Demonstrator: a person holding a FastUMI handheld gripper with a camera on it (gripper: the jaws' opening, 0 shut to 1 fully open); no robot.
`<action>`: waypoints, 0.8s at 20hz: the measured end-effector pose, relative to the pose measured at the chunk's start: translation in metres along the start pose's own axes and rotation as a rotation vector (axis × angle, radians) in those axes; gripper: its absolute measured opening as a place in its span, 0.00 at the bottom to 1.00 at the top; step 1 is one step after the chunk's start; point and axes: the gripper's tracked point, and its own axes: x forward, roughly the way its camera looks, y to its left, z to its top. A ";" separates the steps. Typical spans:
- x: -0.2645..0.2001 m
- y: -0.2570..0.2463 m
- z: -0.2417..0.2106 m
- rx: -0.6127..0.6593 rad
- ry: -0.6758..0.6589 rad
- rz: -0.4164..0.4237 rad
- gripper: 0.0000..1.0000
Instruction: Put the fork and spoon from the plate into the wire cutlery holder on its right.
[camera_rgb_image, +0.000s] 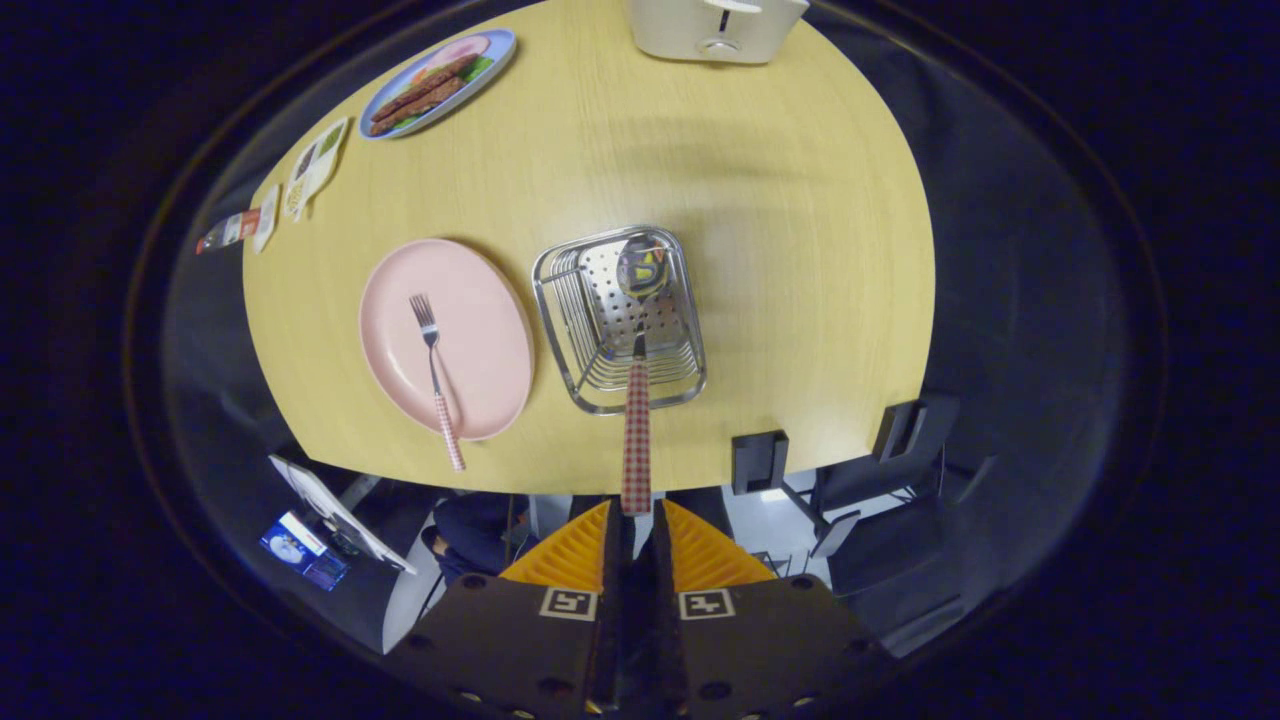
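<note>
My gripper (636, 515) is shut on the spoon (637, 400) at the end of its red-checked handle. The spoon points straight ahead, and its shiny bowl (643, 268) hangs over the wire cutlery holder (575, 300), which stands on the wooden table beyond the fingers. Left of the holder sits the pink plate (480, 300). The fork (436, 375) lies on the plate with its tines pointing away and its red-checked handle sticking out over the plate's near rim.
A white toaster (715, 28) stands at the table's far edge. A blue plate of food (438, 82) and some cards (312, 165) lie at the far left. Black brackets (760, 460) are clamped to the near table edge, right of the fingers.
</note>
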 end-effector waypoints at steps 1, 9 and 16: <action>-0.002 0.002 -0.001 -0.003 -0.008 -0.001 0.30; -0.037 0.047 -0.003 -0.117 -0.234 -0.029 0.78; 0.027 0.139 -0.035 -0.236 -0.268 0.029 0.82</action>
